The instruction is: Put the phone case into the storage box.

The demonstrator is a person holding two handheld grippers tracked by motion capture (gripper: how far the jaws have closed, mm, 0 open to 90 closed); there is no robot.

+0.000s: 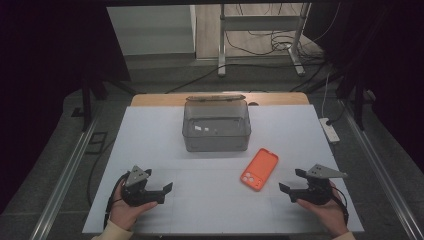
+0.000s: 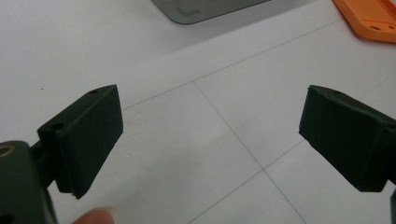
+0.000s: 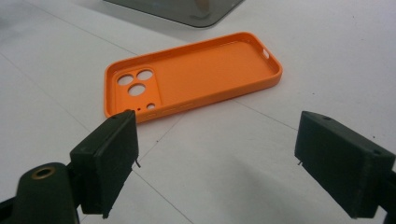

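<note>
An orange phone case point(image 1: 259, 168) lies inner side up on the white table cover, right of centre. Its camera-hole end points toward the person. My right gripper point(image 1: 291, 180) rests just to its right, near the front edge, pointing at it. In the right gripper view the case point(image 3: 196, 77) lies a little beyond my right gripper point(image 3: 217, 149), whose jaws stand open and empty. My left gripper point(image 1: 159, 180) sits at the front left, open with nothing between the jaws point(image 2: 210, 130). From there a corner of the case point(image 2: 371, 18) shows far off at the upper right.
A clear grey plastic box point(image 1: 216, 125) with its lid tipped back stands at the middle back of the white cover point(image 1: 150, 135). A power strip point(image 1: 330, 131) lies past the table's right edge. Metal stand legs point(image 1: 260, 45) and cables are on the floor behind.
</note>
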